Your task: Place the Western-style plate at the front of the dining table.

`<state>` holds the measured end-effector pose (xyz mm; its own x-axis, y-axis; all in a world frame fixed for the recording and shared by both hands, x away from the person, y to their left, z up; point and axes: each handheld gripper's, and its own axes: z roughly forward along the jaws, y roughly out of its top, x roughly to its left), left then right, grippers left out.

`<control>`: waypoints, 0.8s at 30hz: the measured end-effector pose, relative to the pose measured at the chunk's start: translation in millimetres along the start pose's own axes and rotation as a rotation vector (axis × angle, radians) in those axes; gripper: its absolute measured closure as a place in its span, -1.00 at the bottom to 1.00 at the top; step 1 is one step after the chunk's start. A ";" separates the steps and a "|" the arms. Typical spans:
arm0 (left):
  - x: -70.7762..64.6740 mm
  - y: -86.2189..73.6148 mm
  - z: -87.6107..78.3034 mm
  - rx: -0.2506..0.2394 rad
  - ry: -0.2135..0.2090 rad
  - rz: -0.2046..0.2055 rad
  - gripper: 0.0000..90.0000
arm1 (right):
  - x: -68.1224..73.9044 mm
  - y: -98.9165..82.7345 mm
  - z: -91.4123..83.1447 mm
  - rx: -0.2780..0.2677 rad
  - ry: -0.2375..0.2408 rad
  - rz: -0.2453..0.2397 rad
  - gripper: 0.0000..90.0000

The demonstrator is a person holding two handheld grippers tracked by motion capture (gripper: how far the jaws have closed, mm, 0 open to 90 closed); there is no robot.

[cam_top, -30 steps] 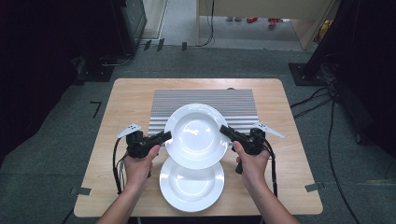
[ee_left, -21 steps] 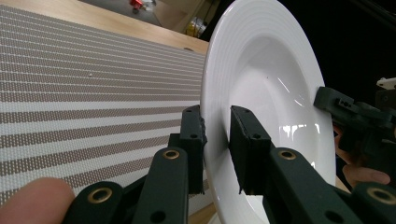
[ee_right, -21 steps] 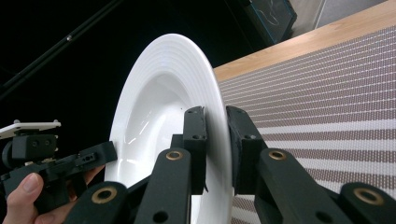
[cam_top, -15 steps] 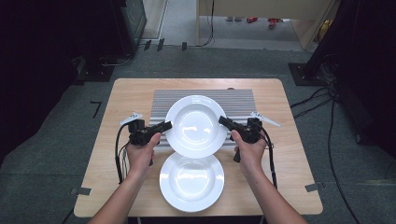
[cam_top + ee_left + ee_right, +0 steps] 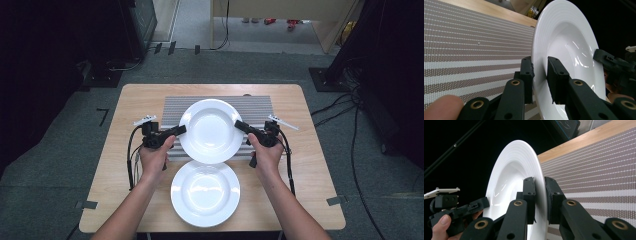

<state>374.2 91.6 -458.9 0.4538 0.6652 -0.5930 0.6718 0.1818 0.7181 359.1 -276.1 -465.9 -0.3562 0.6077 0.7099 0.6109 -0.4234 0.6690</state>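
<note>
Pinching round glossy white plate (image 5: 210, 131) rim: L gripper (image 5: 179, 131), R gripper (image 5: 239, 125); ribbed mat (image 5: 256, 104) below.

Left gripper (image 5: 179, 131) and right gripper (image 5: 240, 125): both matt black, each with two blocky, flat-faced jaws on linked bars. Brass-coloured rivets sat at the bar pivots; small dark screw holes dotted the pads. Each carried a pale grey three-cornered plate on top. A black cable trailed from each. The forearms were bare, no sleeves.
</note>
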 end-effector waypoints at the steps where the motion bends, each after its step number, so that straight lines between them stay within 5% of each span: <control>1: 2.1 0.0 1.3 0.001 -0.002 -0.007 0.69 | 0.3 0.9 0.9 0.001 -0.003 -0.004 0.82; 7: 7.5 3.2 9.5 0.010 -0.002 -0.031 0.69 | -3.3 5.4 7.7 0.000 -0.025 -0.001 0.82; 13: 10.0 9.8 21.9 0.027 0.013 -0.037 0.70 | -17.8 6.1 14.6 -0.004 -0.038 0.061 0.80; 17: 14.7 10.9 28.2 0.034 0.006 -0.059 0.69 | -18.2 14.4 18.6 0.007 -0.053 0.030 0.81; 24: 17.1 18.4 39.1 0.047 0.009 -0.081 0.68 | -24.2 26.3 25.7 0.008 -0.070 0.053 0.81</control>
<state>417.3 78.1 -470.1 0.3915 0.6562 -0.6451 0.7331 0.2013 0.6497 402.0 -284.6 -471.2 -0.2733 0.6302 0.7268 0.6329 -0.4512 0.6292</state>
